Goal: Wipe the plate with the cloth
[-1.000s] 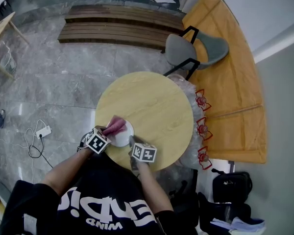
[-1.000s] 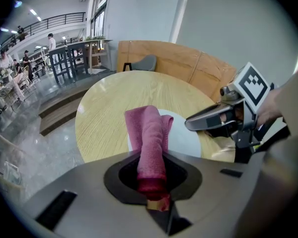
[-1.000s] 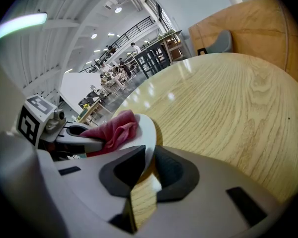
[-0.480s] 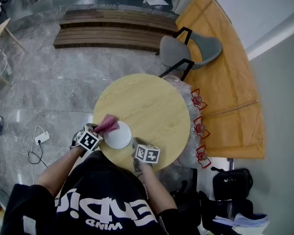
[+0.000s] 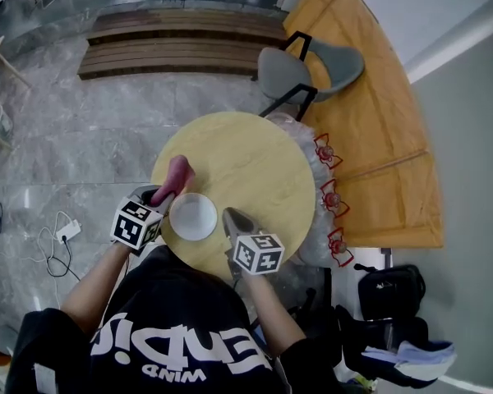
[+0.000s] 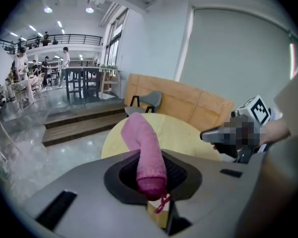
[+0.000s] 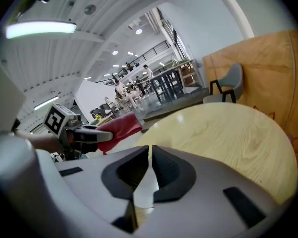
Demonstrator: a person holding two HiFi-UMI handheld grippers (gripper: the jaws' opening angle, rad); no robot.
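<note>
The left gripper (image 5: 159, 196) has its jaws clamped on a pink knitted cloth (image 6: 146, 152), held just beside the small round white plate (image 5: 193, 217) on the round pale wooden bench (image 5: 255, 167). The right gripper (image 5: 228, 215) jaws are together, empty. The white print on the black shirt (image 5: 172, 347) is upside down.

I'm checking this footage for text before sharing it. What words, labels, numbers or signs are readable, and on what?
"WIND": small white print on the person's black shirt, upside down in the head view.
Larger white letters above it on the shirt: upside down and folded, not surely readable.
On the left claw and right claw: only black-and-white square markers, no words.
On the plate, cloth and table: no text.
</note>
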